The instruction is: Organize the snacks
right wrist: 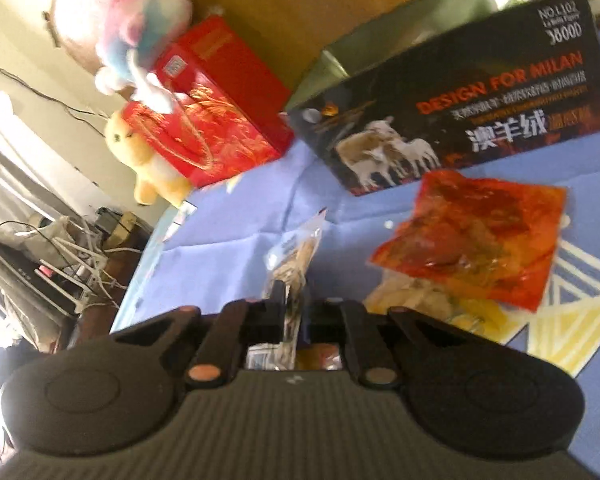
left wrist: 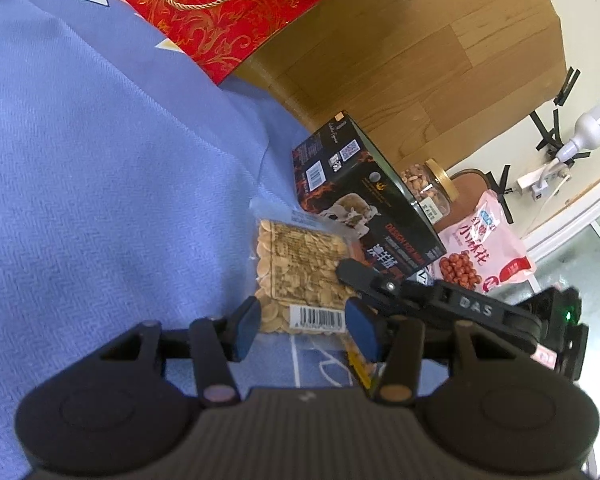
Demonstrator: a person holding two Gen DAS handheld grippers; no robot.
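A clear packet of pale bean snacks [left wrist: 296, 276] lies on the blue cloth [left wrist: 100, 160] next to a black box [left wrist: 364, 200]. My left gripper [left wrist: 302, 330] is open just in front of the packet's barcode end. My right gripper [right wrist: 292, 308] is shut on a clear snack packet [right wrist: 294, 260], held edge-on; its arm [left wrist: 440, 300] shows in the left wrist view, reaching in from the right. A red-orange snack packet [right wrist: 472, 236] lies on the cloth over a yellow packet [right wrist: 428, 300], right of my right gripper. The black box also shows in the right wrist view [right wrist: 460, 112].
A red gift box [left wrist: 228, 12] stands at the far edge, with plush toys [right wrist: 140, 20] on it. A jar of nuts [left wrist: 428, 188] and a pink snack bag [left wrist: 480, 248] sit behind the black box. A wooden headboard [left wrist: 400, 48] bounds the cloth. Cables and clutter [right wrist: 52, 264] lie off the left edge.
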